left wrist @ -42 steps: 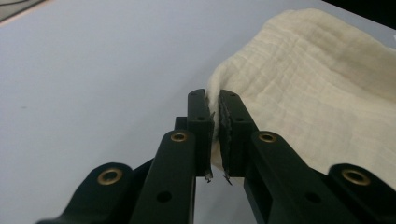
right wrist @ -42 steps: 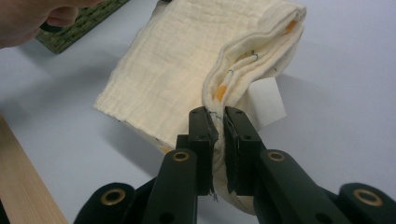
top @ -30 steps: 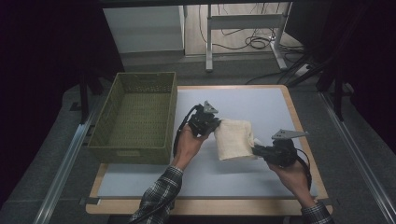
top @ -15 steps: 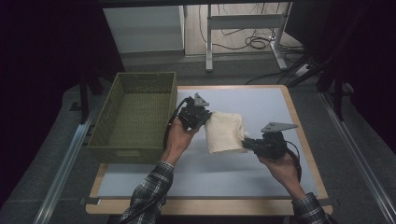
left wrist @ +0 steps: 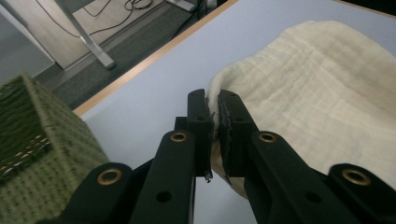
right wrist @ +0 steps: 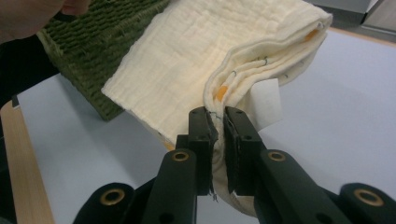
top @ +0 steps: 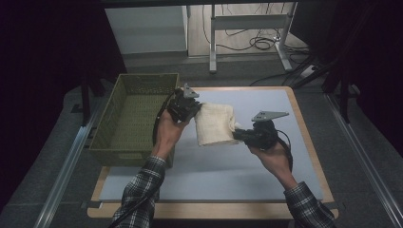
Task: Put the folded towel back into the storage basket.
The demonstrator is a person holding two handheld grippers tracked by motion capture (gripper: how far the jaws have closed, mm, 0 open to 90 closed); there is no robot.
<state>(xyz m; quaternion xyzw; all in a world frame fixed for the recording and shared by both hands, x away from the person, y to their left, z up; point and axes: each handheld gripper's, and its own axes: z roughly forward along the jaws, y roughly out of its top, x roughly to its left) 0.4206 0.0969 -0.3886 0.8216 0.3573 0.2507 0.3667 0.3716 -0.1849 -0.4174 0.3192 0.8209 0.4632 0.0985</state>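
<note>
While pinched aloft, folded cloth (top: 216, 124).

Pale blue table (top: 266, 166), green basket (top: 130, 121)

Green basket (top: 135, 116) walls off the left; blue mat (top: 266, 166) open rightward and near.

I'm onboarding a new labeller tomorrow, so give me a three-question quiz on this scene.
1. True or false: the left gripper and the right gripper are both clamped on the folded cream cloth.
2. Which side of the cloth does the green woven basket stand on in the high view: A left, B right, C behind?
3. Fill in: the cloth hangs above the pale blue ____.

Key: 1 true. 2 A. 3 mat.
</note>
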